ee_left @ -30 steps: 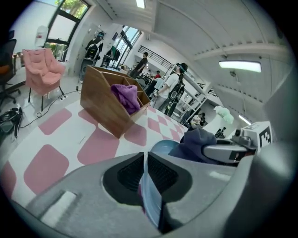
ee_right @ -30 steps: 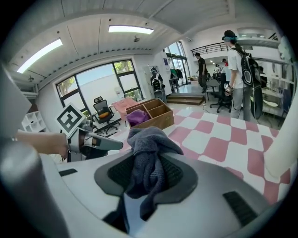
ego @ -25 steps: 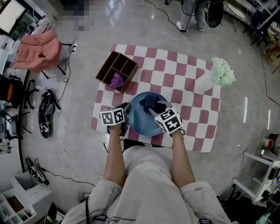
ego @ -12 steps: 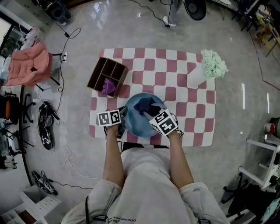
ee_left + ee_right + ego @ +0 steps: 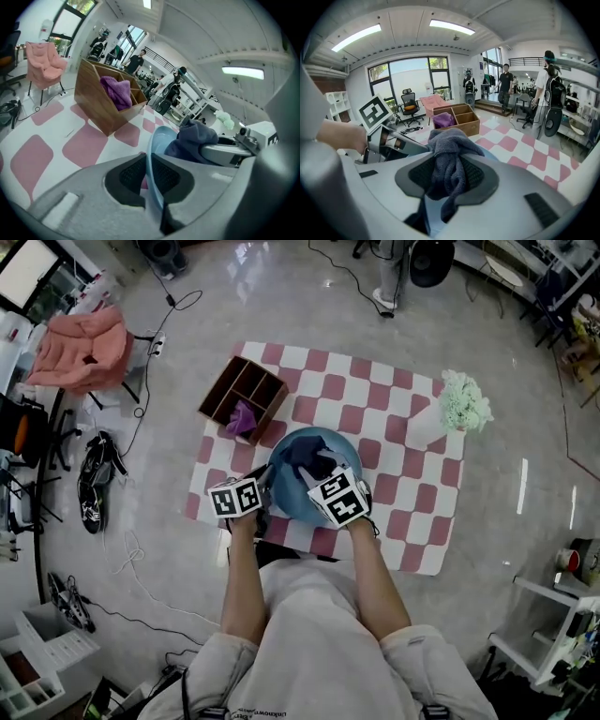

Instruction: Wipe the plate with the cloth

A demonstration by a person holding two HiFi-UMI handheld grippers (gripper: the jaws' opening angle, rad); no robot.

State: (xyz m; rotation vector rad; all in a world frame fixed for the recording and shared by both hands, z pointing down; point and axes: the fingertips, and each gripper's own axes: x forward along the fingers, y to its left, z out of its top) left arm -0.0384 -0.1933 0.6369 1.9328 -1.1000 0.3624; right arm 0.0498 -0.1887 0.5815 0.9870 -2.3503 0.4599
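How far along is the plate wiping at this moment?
Done: the left gripper is clamped on the rim of the blue plate, and the right gripper is clamped on the dark cloth. In hand: the cloth lies against the plate, so wiping looks under way. Left: finishing the wipe; how clean the plate is cannot be judged.

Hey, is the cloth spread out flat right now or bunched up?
Bunched up: the dark cloth is crumpled in folds, pinched between the right gripper's jaws over the blue plate.

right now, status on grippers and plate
Left gripper shut on plate rim. Right gripper shut on cloth, over plate. Wooden box beyond plate, apart.
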